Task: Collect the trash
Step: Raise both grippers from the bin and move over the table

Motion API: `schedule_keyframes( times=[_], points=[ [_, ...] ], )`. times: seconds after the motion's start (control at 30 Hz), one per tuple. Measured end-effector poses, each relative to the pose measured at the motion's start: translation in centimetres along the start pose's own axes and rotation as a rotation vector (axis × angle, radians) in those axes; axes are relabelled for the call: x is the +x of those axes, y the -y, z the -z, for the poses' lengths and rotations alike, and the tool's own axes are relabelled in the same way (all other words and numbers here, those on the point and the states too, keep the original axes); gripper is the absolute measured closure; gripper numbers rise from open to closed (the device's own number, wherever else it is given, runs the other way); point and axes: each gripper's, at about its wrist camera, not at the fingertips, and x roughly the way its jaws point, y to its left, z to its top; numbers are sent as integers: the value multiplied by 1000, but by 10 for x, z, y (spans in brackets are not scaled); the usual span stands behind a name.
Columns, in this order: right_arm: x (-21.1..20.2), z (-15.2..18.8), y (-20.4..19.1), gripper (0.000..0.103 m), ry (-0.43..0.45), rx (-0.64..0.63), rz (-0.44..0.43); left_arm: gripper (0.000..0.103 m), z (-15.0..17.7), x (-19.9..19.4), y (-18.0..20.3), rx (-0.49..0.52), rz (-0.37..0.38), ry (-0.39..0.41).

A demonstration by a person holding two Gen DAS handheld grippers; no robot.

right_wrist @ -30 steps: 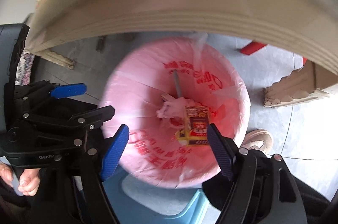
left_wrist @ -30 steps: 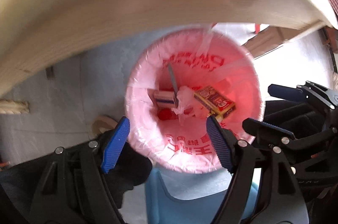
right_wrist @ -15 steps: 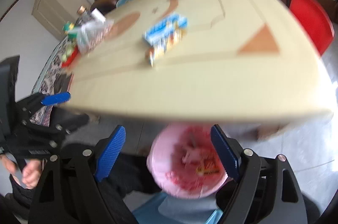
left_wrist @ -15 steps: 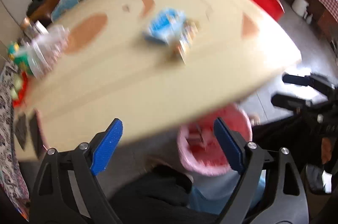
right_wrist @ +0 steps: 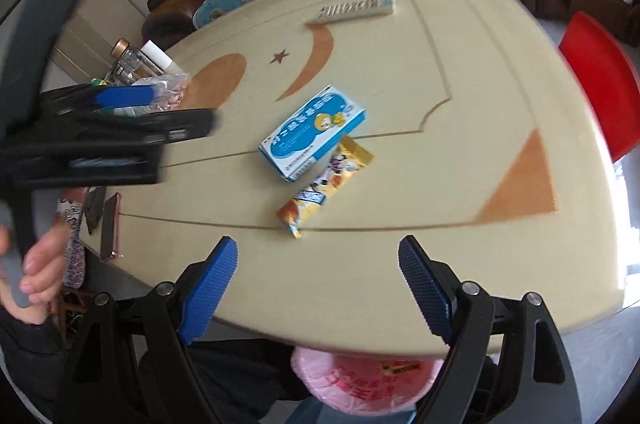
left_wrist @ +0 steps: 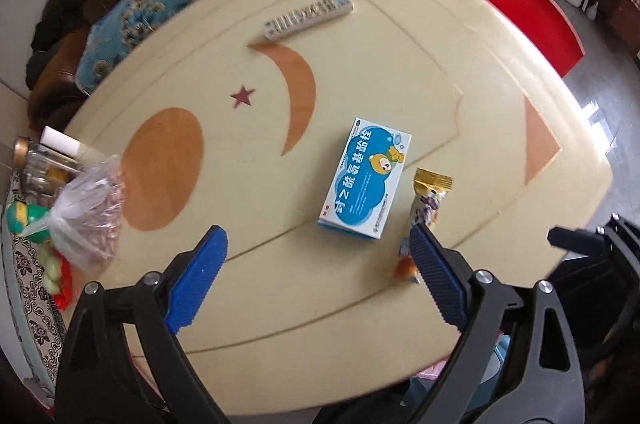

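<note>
Both tongs, left & right, spread wide, empty, over tabletop. Snack wrapper partly hidden behind left tong pad, beside blue box. Pink bin mostly cut off under tabletop edge.

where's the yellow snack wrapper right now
The yellow snack wrapper lies flat near the middle of the table, right beside the blue medicine box on its near-right side, ahead of both open grippers.
</note>
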Motion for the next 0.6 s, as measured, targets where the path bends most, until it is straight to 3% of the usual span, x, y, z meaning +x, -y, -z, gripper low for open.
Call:
schedule_keyframes(
  times=[0.13, 0.33, 0.6],
  points=[
    [24, -7, 0, 22, -38, 33, -10, 13, -14, 38, 6, 20, 48, -49],
    [51, -6, -3, 22, -39, 85, -14, 13, -33, 64, 16, 53, 69, -71],
    [79, -2, -5, 22, -5, 163, 57, 13, -44, 94, 27, 102, 103, -114]
  ],
)
